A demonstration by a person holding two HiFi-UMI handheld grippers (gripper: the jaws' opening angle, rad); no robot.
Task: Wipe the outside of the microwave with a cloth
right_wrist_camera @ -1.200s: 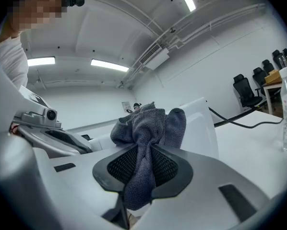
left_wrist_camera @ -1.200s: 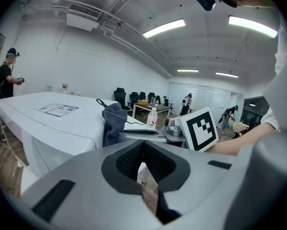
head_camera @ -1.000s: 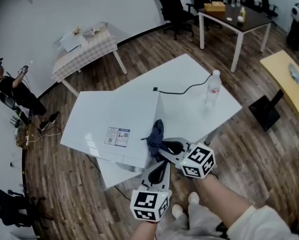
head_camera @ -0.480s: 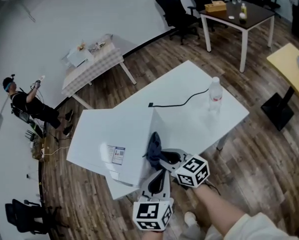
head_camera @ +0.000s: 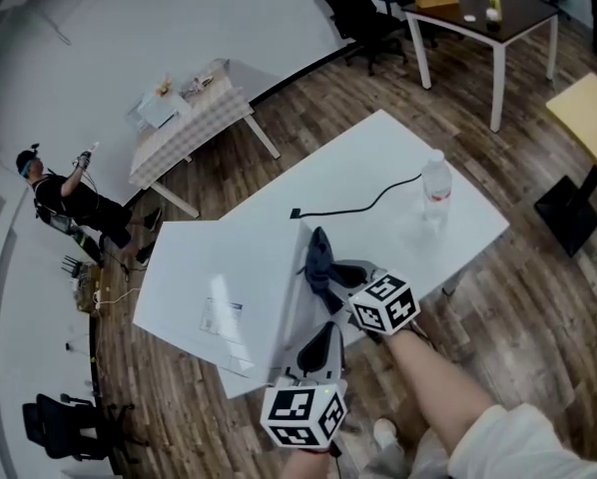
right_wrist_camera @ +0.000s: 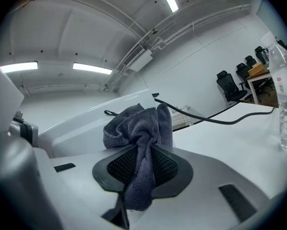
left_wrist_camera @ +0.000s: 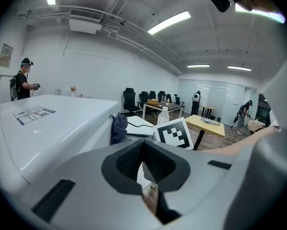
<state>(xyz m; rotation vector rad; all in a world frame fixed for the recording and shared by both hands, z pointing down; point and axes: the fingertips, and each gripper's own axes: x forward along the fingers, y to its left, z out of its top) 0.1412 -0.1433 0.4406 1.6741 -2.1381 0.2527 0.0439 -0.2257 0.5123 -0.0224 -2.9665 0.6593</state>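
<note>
The white microwave point(head_camera: 214, 272) lies on the white table point(head_camera: 378, 158); in the left gripper view it fills the left side point(left_wrist_camera: 42, 128). A dark blue cloth point(head_camera: 318, 255) is pressed against the microwave's right side, and my right gripper point(head_camera: 330, 272) is shut on it. In the right gripper view the cloth point(right_wrist_camera: 136, 128) bunches up between the pads, with the microwave's wall point(right_wrist_camera: 81, 131) just behind. My left gripper point(head_camera: 320, 347) hangs near the microwave's front corner, shut and empty point(left_wrist_camera: 143, 164), apart from the cloth point(left_wrist_camera: 118, 128).
A water bottle point(head_camera: 436, 190) stands on the table to the right, and a black power cord point(head_camera: 363, 206) runs across behind the microwave. A person point(head_camera: 69, 203) stands far left. Other tables point(head_camera: 189, 108) and chairs point(head_camera: 353, 3) ring the wooden floor.
My right gripper has slid with the cloth along the microwave's right side, away from me. The left gripper has shifted a little beside the front corner, still shut.
</note>
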